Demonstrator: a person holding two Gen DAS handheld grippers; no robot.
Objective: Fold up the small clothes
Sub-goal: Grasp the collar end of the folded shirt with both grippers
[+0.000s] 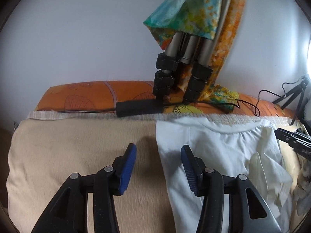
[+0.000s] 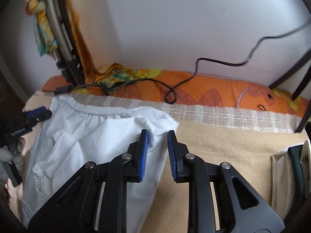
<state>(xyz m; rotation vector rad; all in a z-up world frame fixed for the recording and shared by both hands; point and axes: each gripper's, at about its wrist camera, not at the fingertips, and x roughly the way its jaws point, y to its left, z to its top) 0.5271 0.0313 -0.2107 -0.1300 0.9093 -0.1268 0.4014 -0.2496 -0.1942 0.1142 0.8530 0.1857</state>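
Nearest, the left gripper (image 1: 158, 168) has its fingers spread wide, astride the garment's left edge and gripping nothing; the right gripper (image 2: 157, 153) has its fingers narrowly parted over the opposite edge, also empty. The white garment (image 2: 93, 136) lies on the beige blanket (image 1: 77, 151) of the bed, narrowed lengthwise with rumpled layers, likely part-folded; crosswise folds and smoothing remain. Beyond it: the orange pillow (image 2: 213, 95), then the wall.

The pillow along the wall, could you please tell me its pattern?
Orange with leaf outlines and yellow patches, on the pillow; clearest in the right wrist view.
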